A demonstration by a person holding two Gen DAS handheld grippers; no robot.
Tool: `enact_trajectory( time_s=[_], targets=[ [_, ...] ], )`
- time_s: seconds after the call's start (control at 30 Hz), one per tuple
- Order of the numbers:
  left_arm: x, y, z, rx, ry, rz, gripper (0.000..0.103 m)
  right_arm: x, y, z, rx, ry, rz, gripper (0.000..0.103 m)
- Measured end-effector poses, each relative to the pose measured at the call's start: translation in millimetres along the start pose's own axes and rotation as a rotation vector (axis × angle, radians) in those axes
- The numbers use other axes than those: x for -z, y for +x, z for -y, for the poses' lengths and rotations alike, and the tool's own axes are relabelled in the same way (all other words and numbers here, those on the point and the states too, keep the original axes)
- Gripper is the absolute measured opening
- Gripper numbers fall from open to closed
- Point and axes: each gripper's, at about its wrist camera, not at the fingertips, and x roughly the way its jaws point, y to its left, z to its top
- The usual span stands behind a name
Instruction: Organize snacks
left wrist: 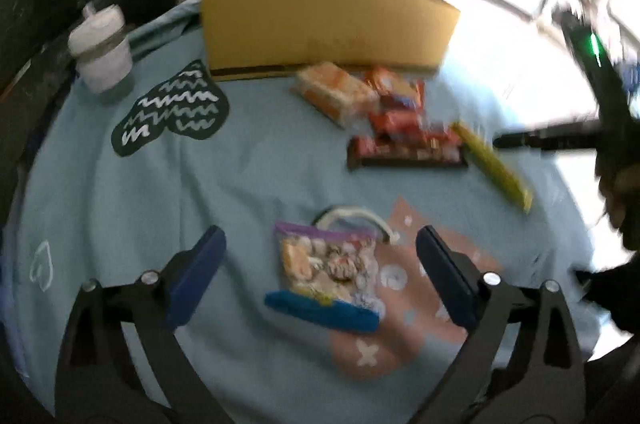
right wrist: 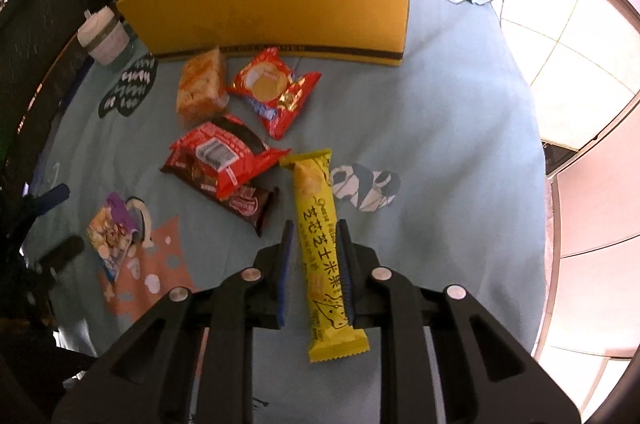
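Here the right gripper [right wrist: 316, 256] straddles the yellow bar [right wrist: 322, 248], contact unclear; left gripper [left wrist: 320, 260] gapes.

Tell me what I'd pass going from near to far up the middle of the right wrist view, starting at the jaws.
Right gripper around the yellow snack bar → red barcode packet → red round-cookie packet → yellow box at the far edge of the blue cloth.
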Motion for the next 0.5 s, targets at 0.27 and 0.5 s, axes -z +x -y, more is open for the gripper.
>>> enact_trajectory(
  time_s=[0.27, 0.5],
  targets=[
    [21.4, 28.5, 1.5, 0.000, 0.058, -0.072, 0.061, 1.3, 11.7, -2.8, 0.034, -0.045, -0.028, 0.027],
    [19.3, 16.5, -11.7, 0.032, 0.001, -0.062, 0.048, 6.7, 32.9, -8.7, 0.040, -0.062, -0.082, 0.045]
  ],
)
